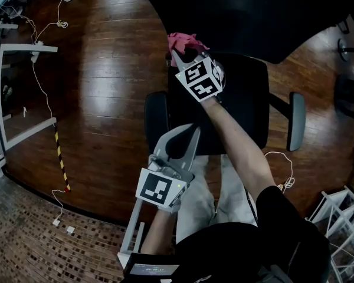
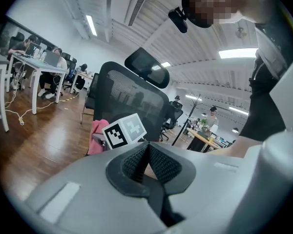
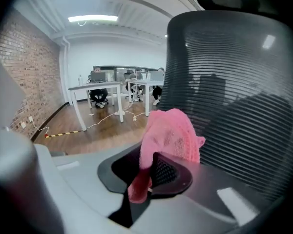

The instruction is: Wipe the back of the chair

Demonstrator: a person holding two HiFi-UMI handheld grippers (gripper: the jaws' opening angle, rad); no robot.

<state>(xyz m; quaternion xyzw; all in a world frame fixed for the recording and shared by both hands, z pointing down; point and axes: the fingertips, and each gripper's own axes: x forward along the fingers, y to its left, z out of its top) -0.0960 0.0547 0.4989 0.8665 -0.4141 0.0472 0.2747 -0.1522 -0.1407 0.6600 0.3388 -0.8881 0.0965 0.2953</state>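
A black office chair has a mesh backrest [image 3: 234, 96], a headrest [image 2: 146, 67] and a seat [image 1: 242, 105] directly below me. The right gripper [image 1: 180, 52] is shut on a pink cloth [image 1: 186, 40], which it holds at the left edge of the backrest [image 1: 242, 16]. In the right gripper view the cloth [image 3: 170, 133] bunches out of the right gripper [image 3: 149, 164] beside the mesh; I cannot tell if they touch. Over the seat's near left side the left gripper [image 1: 189, 133] is shut with nothing in it. From the left gripper [image 2: 147, 149] I see the backrest [image 2: 132, 99], the cloth [image 2: 95, 136] and the right gripper's marker cube [image 2: 124, 130].
The chair's armrests [image 1: 156, 121] [image 1: 295, 121] flank the seat. White cables [image 1: 41, 81] and a yellow-black striped strip [image 1: 61, 161] lie on the wooden floor at left. A white rack [image 1: 342, 217] stands at lower right. White desks [image 3: 95, 99] with seated people are farther off.
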